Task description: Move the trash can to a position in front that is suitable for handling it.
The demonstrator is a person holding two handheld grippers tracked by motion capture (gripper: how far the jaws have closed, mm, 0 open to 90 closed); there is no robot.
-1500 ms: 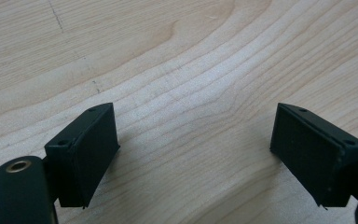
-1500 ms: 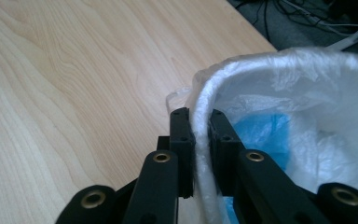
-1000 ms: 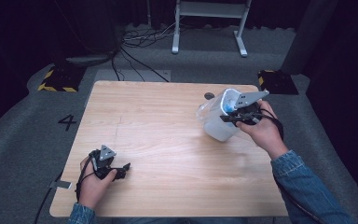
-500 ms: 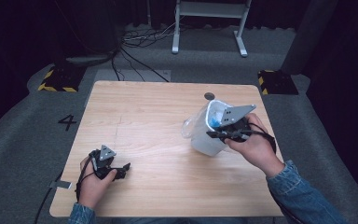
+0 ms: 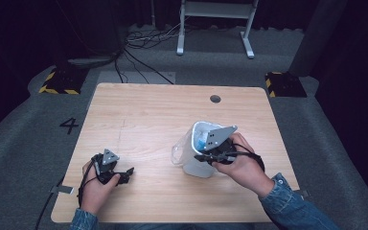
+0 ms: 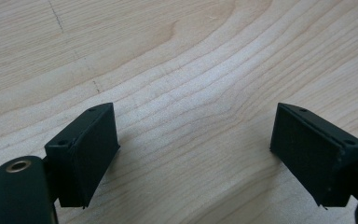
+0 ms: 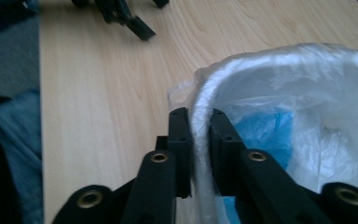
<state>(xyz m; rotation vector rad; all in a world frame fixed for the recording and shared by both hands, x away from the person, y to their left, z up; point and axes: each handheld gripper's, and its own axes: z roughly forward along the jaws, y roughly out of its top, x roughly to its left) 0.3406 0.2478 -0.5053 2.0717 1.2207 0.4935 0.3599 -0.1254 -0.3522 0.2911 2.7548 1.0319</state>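
Bin (image 7: 279, 93): rim pinched between right gripper (image 7: 200, 135) jaws, toward table (image 5: 139, 110) right edge.
Look: white, clear-bag lined, blue inside.
Left gripper (image 6: 196, 140): spread.

Pale wooden table (image 6: 177, 56) with smooth matt grain under the left gripper (image 6: 196, 149), matt black plastic jaws, thin glossy translucent plastic liner (image 7: 307, 79) over the white bin (image 5: 197, 165) rim between the right gripper's (image 7: 200, 135) jaws, blue plastic inside.
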